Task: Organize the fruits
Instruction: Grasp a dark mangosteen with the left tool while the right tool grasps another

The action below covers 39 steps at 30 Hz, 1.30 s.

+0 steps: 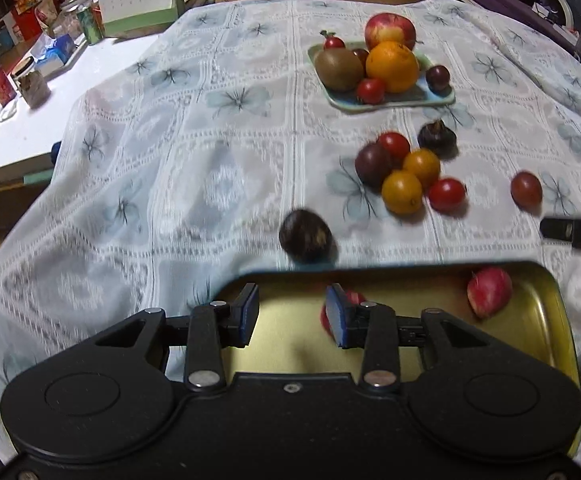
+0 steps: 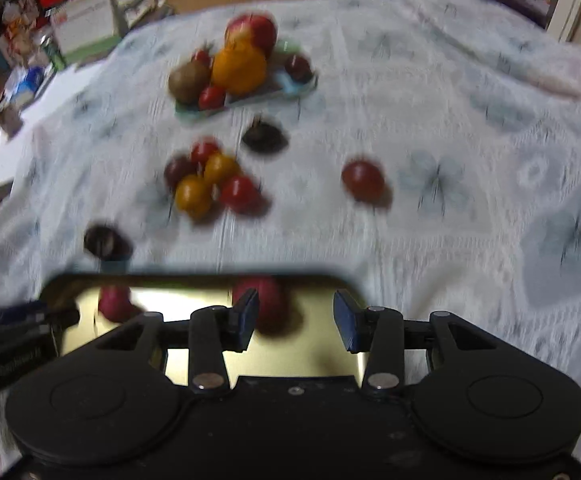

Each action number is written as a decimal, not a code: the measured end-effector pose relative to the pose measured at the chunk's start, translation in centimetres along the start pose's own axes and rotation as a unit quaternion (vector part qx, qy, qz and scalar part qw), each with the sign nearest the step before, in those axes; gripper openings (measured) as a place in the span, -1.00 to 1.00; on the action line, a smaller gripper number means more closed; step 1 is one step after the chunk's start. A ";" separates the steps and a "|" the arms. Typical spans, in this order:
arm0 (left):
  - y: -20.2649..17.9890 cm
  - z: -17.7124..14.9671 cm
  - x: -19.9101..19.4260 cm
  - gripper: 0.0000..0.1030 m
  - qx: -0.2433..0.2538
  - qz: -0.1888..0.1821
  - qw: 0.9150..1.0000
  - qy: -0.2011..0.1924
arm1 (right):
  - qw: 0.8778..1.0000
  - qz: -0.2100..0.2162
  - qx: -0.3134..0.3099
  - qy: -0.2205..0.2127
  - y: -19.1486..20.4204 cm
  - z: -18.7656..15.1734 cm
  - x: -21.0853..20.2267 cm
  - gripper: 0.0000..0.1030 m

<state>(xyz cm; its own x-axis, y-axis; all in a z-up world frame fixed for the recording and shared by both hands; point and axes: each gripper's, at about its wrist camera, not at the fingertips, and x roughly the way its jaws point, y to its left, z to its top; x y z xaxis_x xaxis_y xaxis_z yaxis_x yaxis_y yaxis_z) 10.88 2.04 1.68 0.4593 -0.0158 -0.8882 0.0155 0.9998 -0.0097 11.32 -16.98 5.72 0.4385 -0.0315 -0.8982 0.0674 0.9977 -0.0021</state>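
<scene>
A gold metal tray (image 1: 538, 320) lies near me with two red fruits in it: one (image 1: 489, 291) at its right, one (image 1: 352, 298) partly behind my left gripper's right finger. My left gripper (image 1: 292, 314) is open and empty above the tray. My right gripper (image 2: 296, 316) is open and empty above the same tray (image 2: 90, 300), with a red fruit (image 2: 270, 300) behind its left finger. Loose on the cloth lie a cluster of red, orange and purple small fruits (image 1: 406, 172), two dark chestnut-like fruits (image 1: 306, 236) (image 1: 436, 138) and a lone dark red fruit (image 1: 526, 189). The right wrist view is blurred.
A pale green plate (image 1: 410, 100) at the back holds an apple, an orange, a kiwi and small fruits. The right gripper's tip (image 1: 574, 232) shows at the right edge. A white side table (image 1: 30, 128) with jars and a calendar stands left of the cloth.
</scene>
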 end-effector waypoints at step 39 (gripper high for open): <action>-0.8 3.3 7.3 0.02 -0.004 -0.002 0.999 0.048 | 0.988 -0.012 0.133 0.077 3.2 13.1 16.7 -0.02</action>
<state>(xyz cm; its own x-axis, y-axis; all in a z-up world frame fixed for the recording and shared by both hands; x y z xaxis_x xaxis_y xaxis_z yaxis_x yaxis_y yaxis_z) 17.15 1.10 -3.30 0.3713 -0.0200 -0.9283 0.0101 0.9998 -0.0175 30.55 -15.08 -3.51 0.2930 -0.0247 -0.9558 0.3189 0.9450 0.0734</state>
